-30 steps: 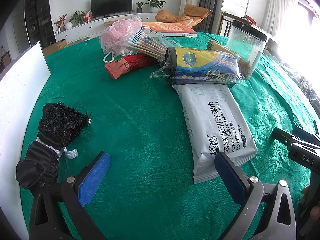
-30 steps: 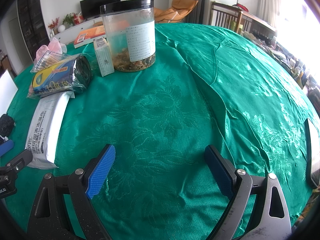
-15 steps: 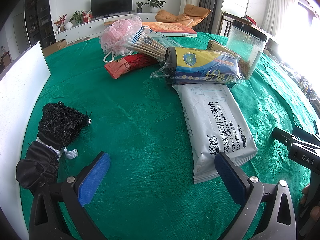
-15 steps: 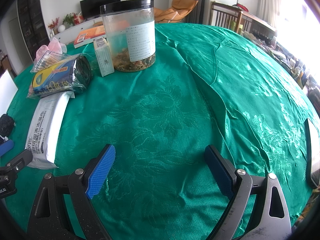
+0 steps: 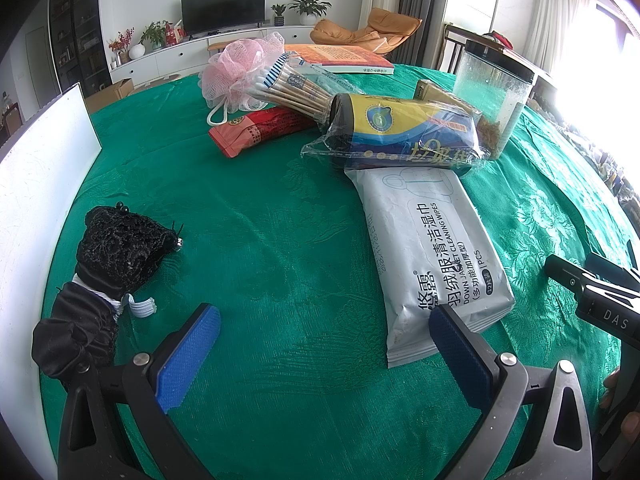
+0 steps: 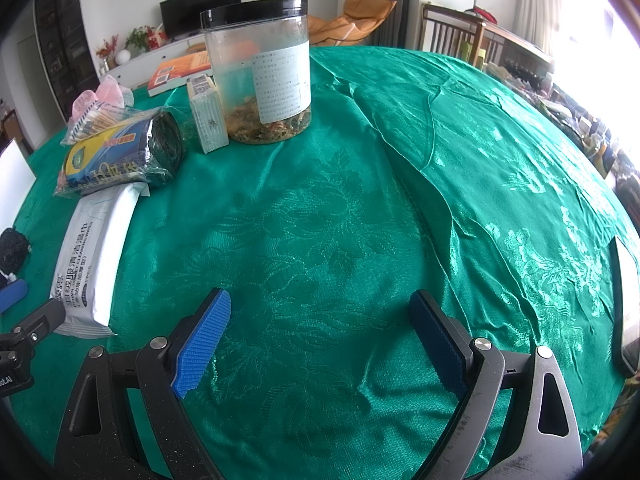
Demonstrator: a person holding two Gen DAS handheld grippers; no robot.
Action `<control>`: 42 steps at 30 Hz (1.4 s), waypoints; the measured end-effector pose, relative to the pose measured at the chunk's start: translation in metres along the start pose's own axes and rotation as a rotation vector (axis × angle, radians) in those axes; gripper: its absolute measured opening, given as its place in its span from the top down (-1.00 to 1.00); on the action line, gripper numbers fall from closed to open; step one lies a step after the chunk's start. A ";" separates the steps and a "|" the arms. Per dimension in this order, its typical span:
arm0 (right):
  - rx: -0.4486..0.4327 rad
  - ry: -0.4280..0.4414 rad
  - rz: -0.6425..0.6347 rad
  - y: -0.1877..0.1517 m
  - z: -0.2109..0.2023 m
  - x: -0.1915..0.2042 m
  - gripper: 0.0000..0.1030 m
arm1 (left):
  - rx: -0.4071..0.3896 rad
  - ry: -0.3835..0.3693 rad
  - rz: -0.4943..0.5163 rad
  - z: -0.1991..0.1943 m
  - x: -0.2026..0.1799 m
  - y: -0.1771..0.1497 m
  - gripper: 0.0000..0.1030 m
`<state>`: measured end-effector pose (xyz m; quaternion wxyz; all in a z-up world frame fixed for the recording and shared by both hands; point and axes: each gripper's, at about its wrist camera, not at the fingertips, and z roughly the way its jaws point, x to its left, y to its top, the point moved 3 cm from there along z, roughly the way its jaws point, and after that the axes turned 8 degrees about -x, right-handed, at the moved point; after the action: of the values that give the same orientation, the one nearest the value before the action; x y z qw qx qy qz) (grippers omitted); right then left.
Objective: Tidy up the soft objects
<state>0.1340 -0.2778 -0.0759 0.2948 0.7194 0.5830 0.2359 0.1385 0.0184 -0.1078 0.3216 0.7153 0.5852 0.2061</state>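
Note:
A white wet-wipes pack [image 5: 430, 252] lies on the green tablecloth [image 5: 260, 220], its near end just beyond my left gripper's right finger. A black lace pouch [image 5: 120, 248] and a black cloth bundle [image 5: 76, 332] lie at the left. Farther back sit a pink mesh bath puff [image 5: 236, 68], a bag of cotton swabs [image 5: 296, 88], a red packet [image 5: 260, 132] and a blue-yellow roll in clear plastic [image 5: 404, 140]. My left gripper [image 5: 324, 344] is open over bare cloth. My right gripper [image 6: 320, 324] is also open, empty, right of the wipes pack [image 6: 92, 256].
A clear jar with a black lid [image 6: 262, 76] and a small box [image 6: 208, 116] stand at the back. An orange book [image 5: 340, 58] lies beyond the puff. A white board [image 5: 36, 184] lines the table's left edge. A phone [image 6: 628, 308] lies at the right edge.

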 end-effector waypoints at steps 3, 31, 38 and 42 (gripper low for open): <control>0.000 0.000 0.000 0.000 0.000 0.000 -0.80 | 0.000 0.000 0.000 0.000 0.000 0.000 -1.00; 0.000 0.000 0.000 0.000 0.000 0.000 -0.80 | 0.000 0.000 0.000 0.000 0.000 0.000 -1.00; 0.000 0.000 0.000 0.000 0.000 0.001 -0.80 | 0.000 0.000 0.000 0.000 0.000 0.000 -1.00; 0.000 0.001 0.000 0.000 0.000 0.000 -0.80 | 0.000 0.000 0.000 0.000 0.000 0.000 -1.00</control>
<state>0.1339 -0.2775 -0.0760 0.2946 0.7193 0.5832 0.2360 0.1390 0.0182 -0.1077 0.3216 0.7153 0.5852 0.2061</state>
